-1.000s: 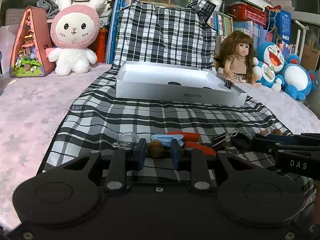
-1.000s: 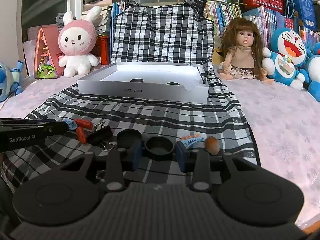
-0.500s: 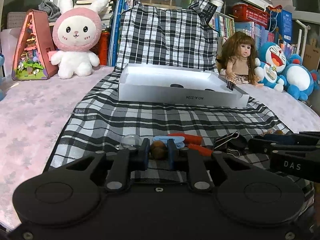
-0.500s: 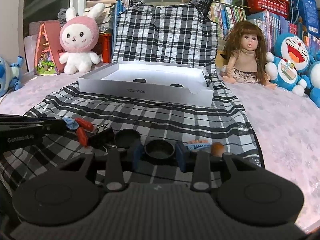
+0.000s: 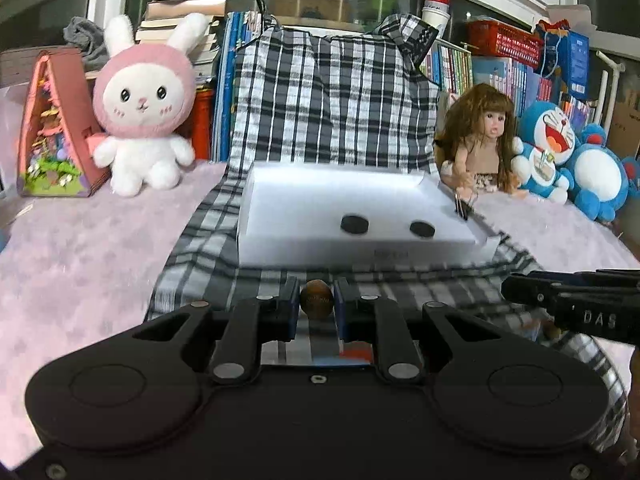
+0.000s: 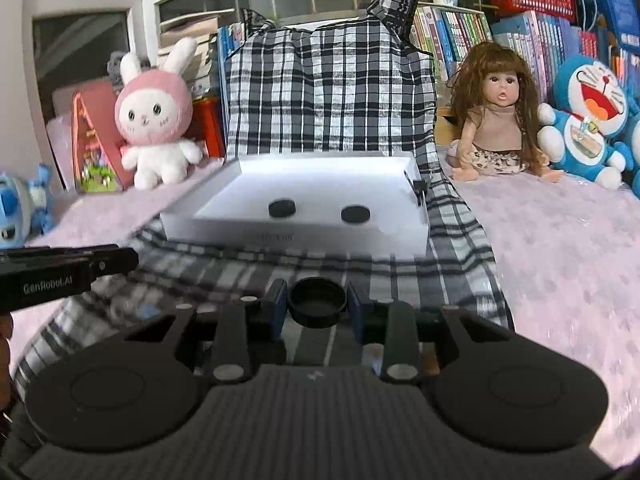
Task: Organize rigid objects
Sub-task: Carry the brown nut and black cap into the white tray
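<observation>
My left gripper (image 5: 316, 291) is shut on a small brown nut-like ball (image 5: 317, 302), held above the plaid cloth (image 5: 208, 256). My right gripper (image 6: 318, 298) has a black round cap (image 6: 318, 309) between its blue pads; the jaws are closing on it and the cap hangs clear of the cloth. Ahead lies a shallow white box (image 5: 360, 254), also in the right wrist view (image 6: 296, 236), with two black caps (image 5: 354, 224) (image 5: 422, 229) inside. A black binder clip (image 5: 462, 208) sits on its right rim. The pile of small items below is hidden by the grippers.
A pink-and-white bunny plush (image 5: 142, 108) and a triangular toy house (image 5: 56, 128) stand at the back left. A doll (image 5: 480, 136) and blue cat plushes (image 5: 560, 152) sit at the back right. Books line the wall behind a plaid bag (image 5: 332, 100).
Both grippers rose off the cloth, the left with the brown ball, the right with the black cap. Their jaws narrowed onto these. The scissors, clips and other small items dropped out of sight.
</observation>
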Demonstrator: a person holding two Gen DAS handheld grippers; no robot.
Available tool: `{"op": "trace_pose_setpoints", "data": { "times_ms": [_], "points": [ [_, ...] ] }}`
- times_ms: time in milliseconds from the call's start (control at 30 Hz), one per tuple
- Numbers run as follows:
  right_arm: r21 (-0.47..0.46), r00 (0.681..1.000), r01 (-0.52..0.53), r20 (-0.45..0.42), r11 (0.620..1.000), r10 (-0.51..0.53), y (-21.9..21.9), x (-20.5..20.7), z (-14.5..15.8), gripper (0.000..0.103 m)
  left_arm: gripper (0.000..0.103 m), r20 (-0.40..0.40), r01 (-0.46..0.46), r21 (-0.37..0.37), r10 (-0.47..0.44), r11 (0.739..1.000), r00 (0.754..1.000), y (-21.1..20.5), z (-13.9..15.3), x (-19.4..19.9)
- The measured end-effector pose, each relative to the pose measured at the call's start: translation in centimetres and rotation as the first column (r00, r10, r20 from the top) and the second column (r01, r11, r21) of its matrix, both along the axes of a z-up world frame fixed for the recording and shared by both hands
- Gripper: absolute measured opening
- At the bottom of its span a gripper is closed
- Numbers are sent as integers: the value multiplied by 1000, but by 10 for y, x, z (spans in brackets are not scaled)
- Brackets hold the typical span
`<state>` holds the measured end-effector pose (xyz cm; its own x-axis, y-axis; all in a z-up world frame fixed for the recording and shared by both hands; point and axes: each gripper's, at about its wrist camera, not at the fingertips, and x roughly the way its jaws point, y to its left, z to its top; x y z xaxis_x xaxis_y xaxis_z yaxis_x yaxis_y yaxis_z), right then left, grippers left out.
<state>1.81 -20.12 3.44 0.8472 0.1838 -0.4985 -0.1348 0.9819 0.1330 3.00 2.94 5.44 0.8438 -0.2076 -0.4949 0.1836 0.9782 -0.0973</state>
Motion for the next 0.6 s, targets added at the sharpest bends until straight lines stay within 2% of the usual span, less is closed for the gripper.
{"op": "trace_pose_setpoints", "data": {
  "times_ms": [133, 267, 433, 600],
  "points": [
    [25, 1000, 12, -17, 1000, -12, -10, 31, 20, 38, 17, -33, 12, -46, -14, 999, 999, 4, 18, 31],
    [28, 998, 30, -62, 999, -28, -18, 70, 31, 38, 17, -54, 6, -47, -9, 999, 998, -2, 27, 68],
    [52, 985, 63, -161, 997, -54, -27, 118, 28, 38, 17, -119, 28, -91, -39, 995, 992, -8, 24, 116],
    [46, 970, 108, -223, 993, -95, -30, 151, 17, 38, 17, -151, 33, -83, -45, 996, 987, -20, 13, 154]
  ]
}}
